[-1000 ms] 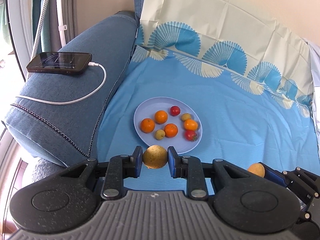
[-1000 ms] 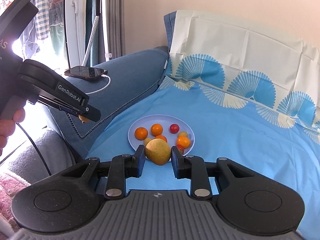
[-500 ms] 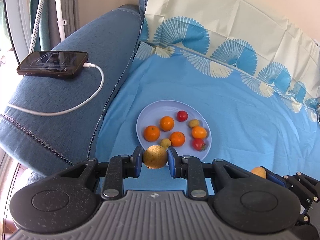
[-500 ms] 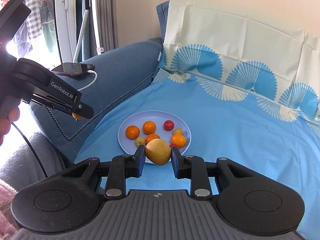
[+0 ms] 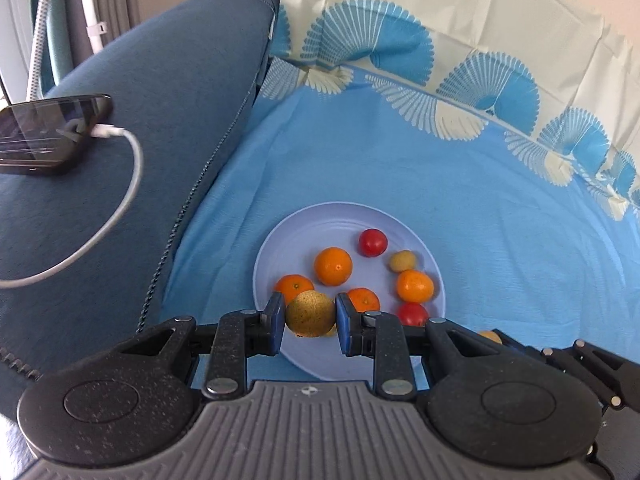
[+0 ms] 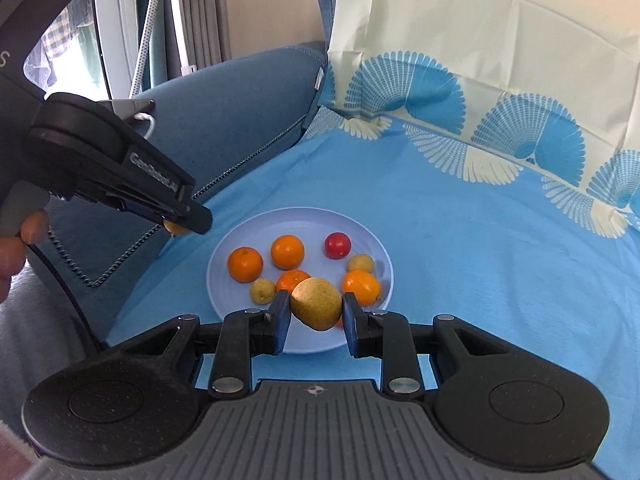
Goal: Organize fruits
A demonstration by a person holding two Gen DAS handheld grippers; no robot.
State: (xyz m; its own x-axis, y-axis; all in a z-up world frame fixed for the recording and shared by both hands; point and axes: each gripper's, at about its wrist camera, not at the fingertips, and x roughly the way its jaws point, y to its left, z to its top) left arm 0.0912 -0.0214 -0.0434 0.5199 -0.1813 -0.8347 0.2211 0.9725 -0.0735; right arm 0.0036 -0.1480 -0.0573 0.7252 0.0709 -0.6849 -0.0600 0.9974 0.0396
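Note:
A pale blue plate [image 5: 288, 248] lies on the blue sheet and holds several oranges [image 5: 333, 266], two red tomatoes [image 5: 372, 242] and small yellow fruits [image 5: 402, 261]. My left gripper [image 5: 310, 315] is shut on a round yellow-brown fruit [image 5: 310, 314] above the plate's near edge. My right gripper [image 6: 316, 310] is shut on a larger yellow-brown fruit [image 6: 317, 309] above the plate [image 6: 360, 226] front edge. The left gripper also shows in the right wrist view [image 6: 180, 222], left of the plate.
A dark blue sofa armrest [image 5: 160, 100] rises on the left, with a phone [image 5: 44, 132] and white cable [image 5: 120, 216] on it. A patterned pillow [image 5: 460, 40] stands behind the plate. The blue sheet [image 5: 500, 240] spreads to the right.
Both grippers have moved forward and down toward the plate with their fruits still held. The plate now looks larger and closer in both views.

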